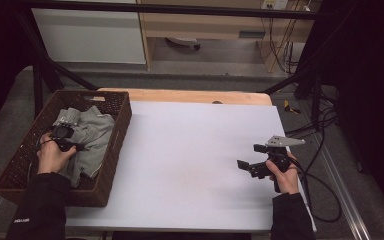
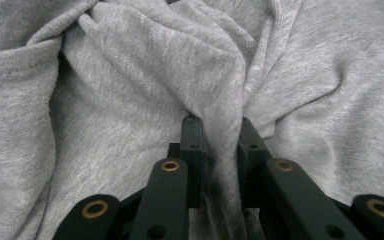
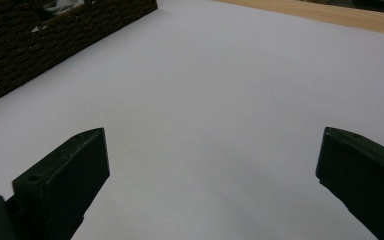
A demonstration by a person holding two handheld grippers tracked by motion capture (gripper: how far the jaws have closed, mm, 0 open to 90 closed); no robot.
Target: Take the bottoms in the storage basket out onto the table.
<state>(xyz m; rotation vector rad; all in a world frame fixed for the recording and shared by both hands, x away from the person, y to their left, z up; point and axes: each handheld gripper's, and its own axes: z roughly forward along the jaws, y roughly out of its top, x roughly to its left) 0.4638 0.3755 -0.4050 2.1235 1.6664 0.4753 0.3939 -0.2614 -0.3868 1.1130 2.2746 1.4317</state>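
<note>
At the near left, the left gripper (image 1: 64,136) is sunk into the wicker basket (image 1: 121,131), and a ridge of the grey knit garment (image 2: 130,75) is seen pinched tight between its jaws in the left gripper view. At the near right, the right gripper (image 1: 252,159) is held just over the white tabletop (image 1: 190,150), close to the right edge, its jaws spread wide with nothing between them. A broad bare stretch of white is left between the two hands. Farther off, a wooden strip (image 1: 190,96) is seen along the far edge, the basket's far corner just beside it.
</note>
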